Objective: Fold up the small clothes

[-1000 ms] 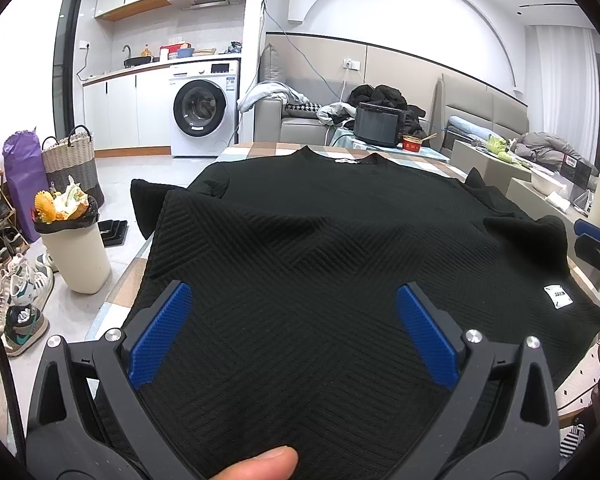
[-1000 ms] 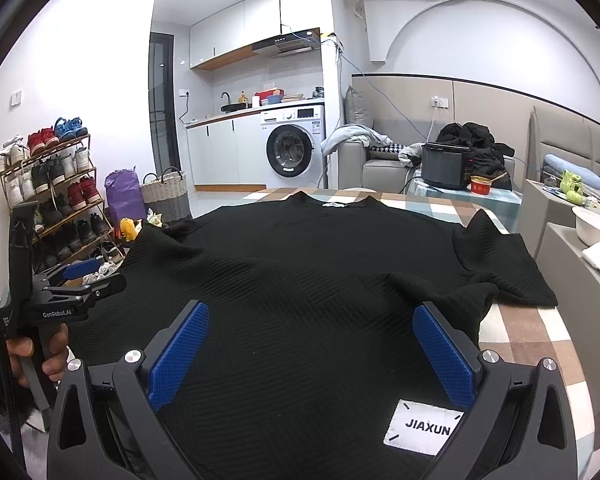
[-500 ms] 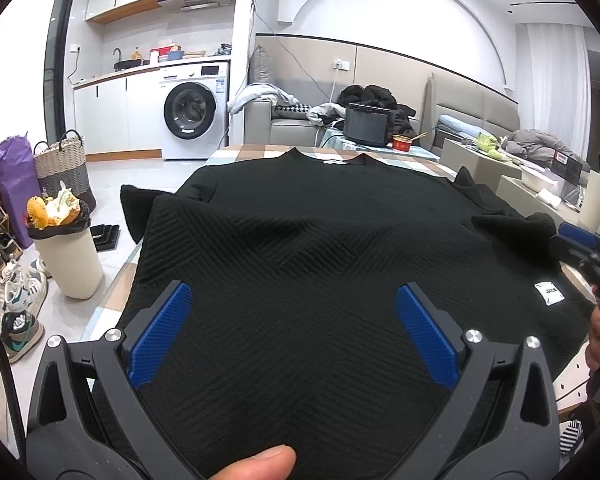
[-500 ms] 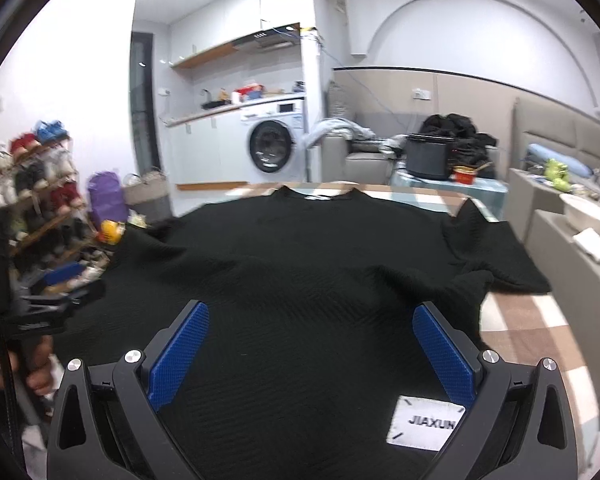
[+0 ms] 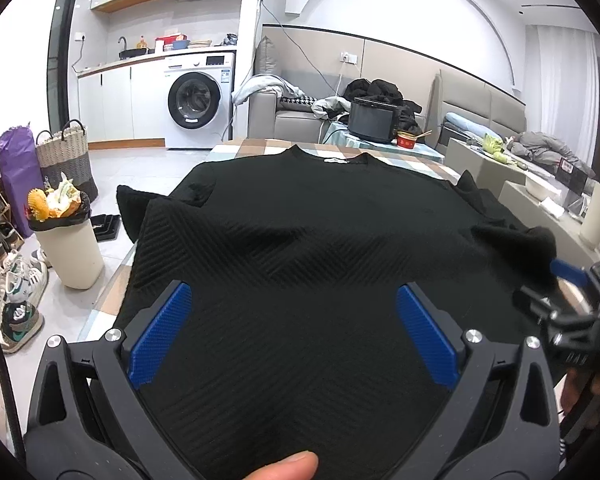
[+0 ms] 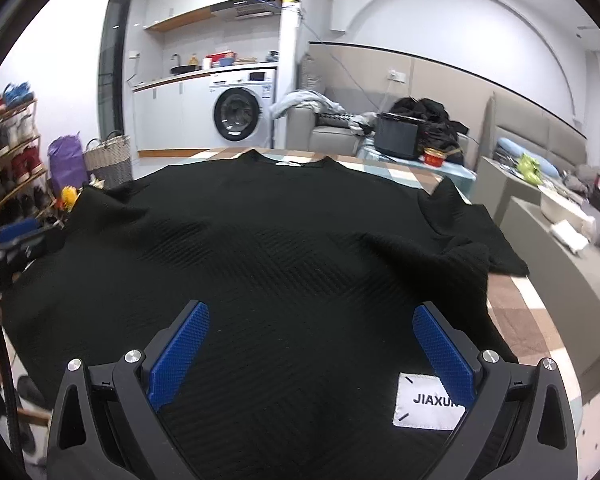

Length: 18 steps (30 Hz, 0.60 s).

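Observation:
A black textured knit top lies spread flat on a checked table, neckline at the far end, sleeves out to both sides. It also fills the right wrist view, with a white JIAXUN label near the hem. My left gripper is open, its blue pads just above the hem on the left half. My right gripper is open over the hem on the right half. Each gripper shows at the edge of the other's view, the right one and the left one.
The checked table shows bare at the right edge. A full waste bin, shoes and a basket stand on the floor to the left. A sofa, a black box and a red bowl lie beyond the table.
Both grippers stay open above the hem. Both views have shifted slightly and the right gripper has moved nearer to the left one. The top has not moved.

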Motion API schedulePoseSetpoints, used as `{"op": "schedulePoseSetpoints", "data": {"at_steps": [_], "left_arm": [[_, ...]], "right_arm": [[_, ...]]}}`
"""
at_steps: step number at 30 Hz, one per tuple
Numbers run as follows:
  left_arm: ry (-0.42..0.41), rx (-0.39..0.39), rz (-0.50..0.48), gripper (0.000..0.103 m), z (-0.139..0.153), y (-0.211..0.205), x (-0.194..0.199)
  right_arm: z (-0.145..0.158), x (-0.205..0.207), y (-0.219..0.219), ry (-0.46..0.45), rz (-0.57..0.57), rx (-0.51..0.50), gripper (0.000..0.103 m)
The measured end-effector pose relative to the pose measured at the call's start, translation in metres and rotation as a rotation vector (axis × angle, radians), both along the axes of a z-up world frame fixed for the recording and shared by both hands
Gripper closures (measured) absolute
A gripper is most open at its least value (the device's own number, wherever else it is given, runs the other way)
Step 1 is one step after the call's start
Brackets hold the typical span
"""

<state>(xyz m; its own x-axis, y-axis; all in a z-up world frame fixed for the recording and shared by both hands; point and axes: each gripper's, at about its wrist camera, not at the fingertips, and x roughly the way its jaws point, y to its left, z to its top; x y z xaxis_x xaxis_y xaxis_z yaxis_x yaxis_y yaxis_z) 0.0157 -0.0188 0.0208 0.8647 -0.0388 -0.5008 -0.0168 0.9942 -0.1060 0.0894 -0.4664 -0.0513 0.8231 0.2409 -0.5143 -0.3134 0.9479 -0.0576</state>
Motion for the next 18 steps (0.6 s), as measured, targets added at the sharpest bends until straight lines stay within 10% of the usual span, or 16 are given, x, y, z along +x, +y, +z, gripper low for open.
{"op": "schedulePoseSetpoints", "data": {"at_steps": [18], "left_arm": [[0.011, 0.038, -0.023, 0.001, 0.022, -0.008, 0.018]], "right_arm": [[0.007, -0.002, -0.008, 0.001, 0.003, 0.043, 0.000]]}}
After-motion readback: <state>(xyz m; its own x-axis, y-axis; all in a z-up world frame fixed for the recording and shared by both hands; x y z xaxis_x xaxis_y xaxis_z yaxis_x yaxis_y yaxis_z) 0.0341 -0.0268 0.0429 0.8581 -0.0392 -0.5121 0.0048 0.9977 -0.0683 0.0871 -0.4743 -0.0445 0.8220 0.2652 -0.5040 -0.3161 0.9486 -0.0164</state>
